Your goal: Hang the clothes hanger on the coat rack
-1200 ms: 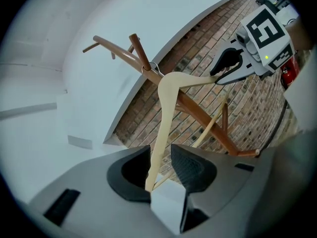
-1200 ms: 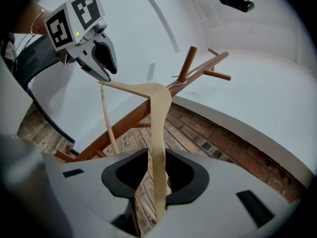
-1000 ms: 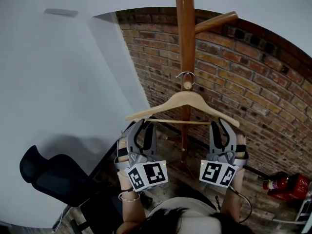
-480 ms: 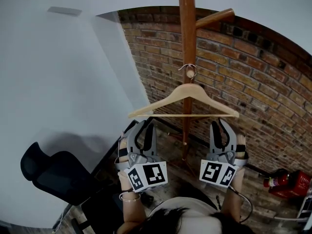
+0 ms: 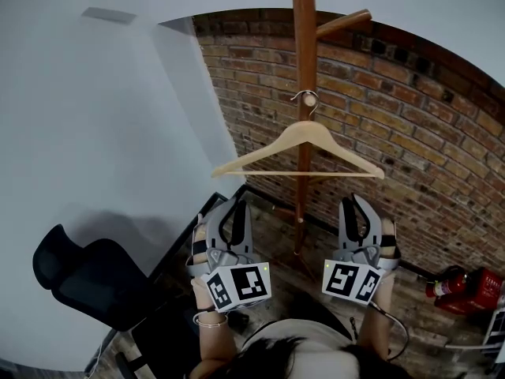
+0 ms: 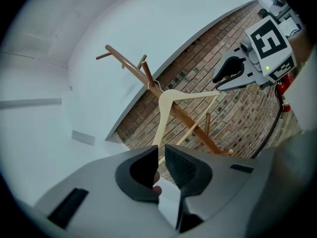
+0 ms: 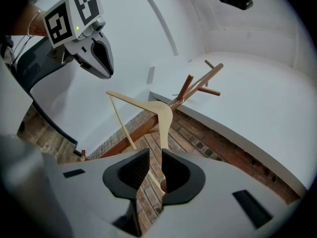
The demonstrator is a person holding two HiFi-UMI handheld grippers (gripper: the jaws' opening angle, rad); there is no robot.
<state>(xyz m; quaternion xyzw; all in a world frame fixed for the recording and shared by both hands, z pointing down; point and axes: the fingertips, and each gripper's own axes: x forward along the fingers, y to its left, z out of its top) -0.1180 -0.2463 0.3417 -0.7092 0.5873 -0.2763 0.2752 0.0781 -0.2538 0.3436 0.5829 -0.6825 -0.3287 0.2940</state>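
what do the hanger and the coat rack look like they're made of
Pale tan clothes hanger: probably unstained light wood, going by its even, matte colour. Reddish-brown coat rack: likely varnished wood, given its warm tone and slight sheen.

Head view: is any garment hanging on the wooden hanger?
No, the hanger hangs bare from a peg on the coat rack, its crossbar empty.

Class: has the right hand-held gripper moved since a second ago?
Yes. The right hand-held gripper has drawn back from the coat rack: its tips met the hanger before, now a gap separates them.
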